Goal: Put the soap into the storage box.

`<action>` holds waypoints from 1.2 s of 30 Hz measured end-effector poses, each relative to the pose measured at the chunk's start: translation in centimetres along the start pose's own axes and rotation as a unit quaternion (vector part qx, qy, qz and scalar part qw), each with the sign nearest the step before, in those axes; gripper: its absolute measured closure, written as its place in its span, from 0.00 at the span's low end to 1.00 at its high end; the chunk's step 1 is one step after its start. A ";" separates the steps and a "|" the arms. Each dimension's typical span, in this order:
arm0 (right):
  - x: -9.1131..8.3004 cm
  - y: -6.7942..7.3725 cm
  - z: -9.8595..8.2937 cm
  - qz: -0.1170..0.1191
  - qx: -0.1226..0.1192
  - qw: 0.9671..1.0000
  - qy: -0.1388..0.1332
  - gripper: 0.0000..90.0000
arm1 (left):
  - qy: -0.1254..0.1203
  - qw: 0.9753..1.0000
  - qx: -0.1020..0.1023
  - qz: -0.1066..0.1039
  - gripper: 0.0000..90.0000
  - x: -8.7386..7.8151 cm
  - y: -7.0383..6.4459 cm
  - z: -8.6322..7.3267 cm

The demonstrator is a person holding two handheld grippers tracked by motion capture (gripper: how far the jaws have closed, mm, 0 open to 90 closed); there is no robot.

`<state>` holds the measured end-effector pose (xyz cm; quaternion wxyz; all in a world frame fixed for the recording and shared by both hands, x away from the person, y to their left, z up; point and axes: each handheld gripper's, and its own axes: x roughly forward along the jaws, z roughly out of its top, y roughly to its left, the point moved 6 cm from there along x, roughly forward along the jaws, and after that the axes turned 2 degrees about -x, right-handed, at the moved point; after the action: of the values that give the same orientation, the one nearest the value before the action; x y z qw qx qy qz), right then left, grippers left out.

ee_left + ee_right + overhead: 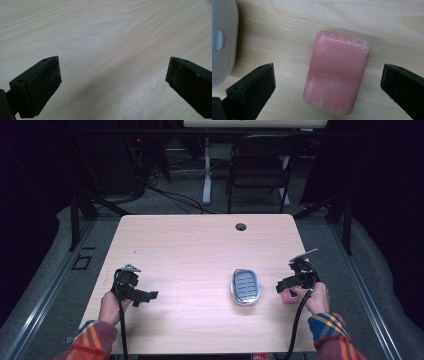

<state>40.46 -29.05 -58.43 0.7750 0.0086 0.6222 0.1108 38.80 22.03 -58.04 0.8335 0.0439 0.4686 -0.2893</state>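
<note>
High view: the right gripper (289, 287) is seen at the right of the frame, lower middle, angled toward frame left. A sliver of the pink soap bar (287, 296) is glimpsed just under its jaws, on the table (190, 250). The grey soap dish (245, 286) is seen just left of that, near but apart from the gripper. The left gripper (145, 296) is held at the lower left of the frame, well apart from both soap and dish, so the right one is judged far nearer.

Left gripper view: the jaws are spread wide at the lower left and lower right corners, with nothing between them but bare wood grain (107, 45).

Right gripper view: the jaws are opened wide at the lower corners, and the soap bar (337, 72) is framed between them, centre of frame, apart from both pads. Its long axis is seen running top to bottom, slightly tilted, top end toward the right, so the jaws are lined up across the short width. The dish's rim (223, 40) is seen at the left edge, near the left jaw. A straight push forward and a close is judged to be what the grasp needs; dish clearance on that side is to be watched.
</note>
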 end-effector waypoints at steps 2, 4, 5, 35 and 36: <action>0.0 -0.1 0.1 -0.006 -0.009 1.000 0.015 0.00 | 0.000 1.000 -0.001 0.000 0.00 0.0 0.0 0.0; 0.0 -0.1 0.1 -0.009 -0.011 1.000 0.016 0.01 | 0.000 1.000 -0.001 0.000 0.00 0.0 0.0 0.0; 0.0 -0.1 0.1 -0.016 -0.016 1.000 0.021 0.02 | 0.001 1.000 0.001 0.000 0.00 0.0 0.0 0.0; 1.5 -0.2 0.5 -0.049 -0.007 0.997 0.053 0.32 | 0.003 1.000 0.005 0.000 0.00 0.0 -0.1 0.0; 1.6 -0.2 0.5 -0.051 -0.003 0.998 0.048 0.33 | 0.003 1.000 0.005 0.001 0.00 0.0 -0.1 0.0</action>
<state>41.29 -28.91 -59.94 0.7488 -0.0309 0.6580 0.0733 38.73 21.99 -58.05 0.8319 0.0494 0.4699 -0.2909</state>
